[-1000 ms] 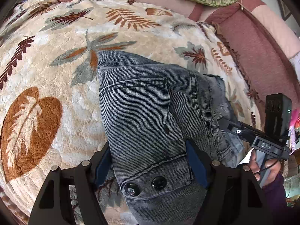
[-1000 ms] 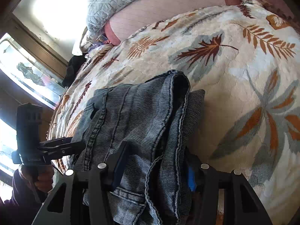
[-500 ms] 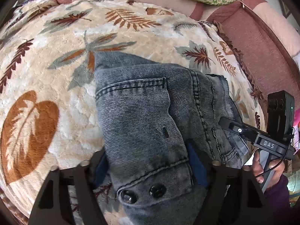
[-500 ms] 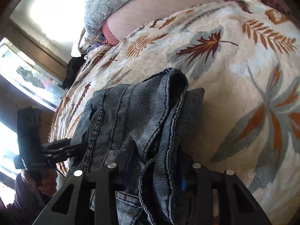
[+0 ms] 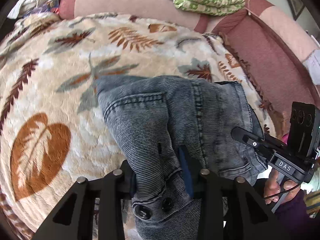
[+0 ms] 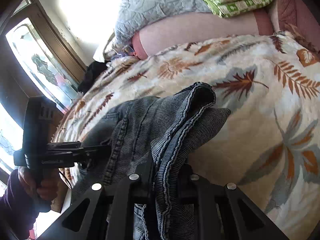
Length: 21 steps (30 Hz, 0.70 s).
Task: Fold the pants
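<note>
While pinched at two edges | faded grey-blue denim pants [image 5: 170, 116] bunched on leaf-print fleece bed blanket [image 5: 60, 100] | left gripper [image 5: 160, 172] jaws clamping buttoned waistband | right gripper [image 6: 170, 172] jaws clamping stacked hems | risk: uneven pull skews fold, layers slip free

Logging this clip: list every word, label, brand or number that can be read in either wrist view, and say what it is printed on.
"DAS": white letters on the black body of the right gripper, seen in the left wrist view.
Pale lettering on the side of the left gripper, in the right wrist view: too blurred to read.
Pants, blanket and green cloth: no text visible.
</note>
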Available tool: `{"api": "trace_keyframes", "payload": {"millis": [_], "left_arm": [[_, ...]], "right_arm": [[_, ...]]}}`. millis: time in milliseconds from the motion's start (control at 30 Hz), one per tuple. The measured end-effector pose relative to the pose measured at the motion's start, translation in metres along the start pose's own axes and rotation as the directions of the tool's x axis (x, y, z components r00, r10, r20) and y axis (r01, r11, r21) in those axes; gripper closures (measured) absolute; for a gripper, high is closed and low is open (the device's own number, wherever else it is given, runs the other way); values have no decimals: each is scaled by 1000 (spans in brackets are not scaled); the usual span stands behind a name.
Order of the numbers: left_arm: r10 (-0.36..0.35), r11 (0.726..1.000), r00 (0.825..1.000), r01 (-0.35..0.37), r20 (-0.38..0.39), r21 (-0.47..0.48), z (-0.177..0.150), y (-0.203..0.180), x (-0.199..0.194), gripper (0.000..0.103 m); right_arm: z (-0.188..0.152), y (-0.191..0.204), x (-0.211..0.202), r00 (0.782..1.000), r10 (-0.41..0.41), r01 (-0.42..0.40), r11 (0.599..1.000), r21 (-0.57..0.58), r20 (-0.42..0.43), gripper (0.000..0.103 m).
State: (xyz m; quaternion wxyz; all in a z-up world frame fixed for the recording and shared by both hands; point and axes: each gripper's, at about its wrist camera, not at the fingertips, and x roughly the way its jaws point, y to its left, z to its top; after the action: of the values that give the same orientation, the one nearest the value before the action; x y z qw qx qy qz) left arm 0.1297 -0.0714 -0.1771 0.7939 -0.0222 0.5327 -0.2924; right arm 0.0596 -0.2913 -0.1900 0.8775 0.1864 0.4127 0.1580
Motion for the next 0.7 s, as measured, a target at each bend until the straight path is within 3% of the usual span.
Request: {"api": "trace_keyframes", "payload": {"millis": [233,433,533,633,700], "left_arm": [[69,997,991,-73,110,30,49,6,-37,65],[163,986,975,-167,154,13,97,37,-26,65],[188,982,972,-189,140,-6,115,57,-7,65],[218,976,973,-216,77,-43,120,80,22,63],[290,956,957,-288,32,-52,114,93,49,52]], "right_arm": [[51,24,-1,996,36,-35,999,-16,80,85],[104,31,40,992,33,-33,999,-2,120,85],[122,26,73,993,5,-6,1000,9,115,85],[128,16,106,997,-27,24,999,32,71,85],[125,7,134,998,-69,69,997,39,11,81]]}}
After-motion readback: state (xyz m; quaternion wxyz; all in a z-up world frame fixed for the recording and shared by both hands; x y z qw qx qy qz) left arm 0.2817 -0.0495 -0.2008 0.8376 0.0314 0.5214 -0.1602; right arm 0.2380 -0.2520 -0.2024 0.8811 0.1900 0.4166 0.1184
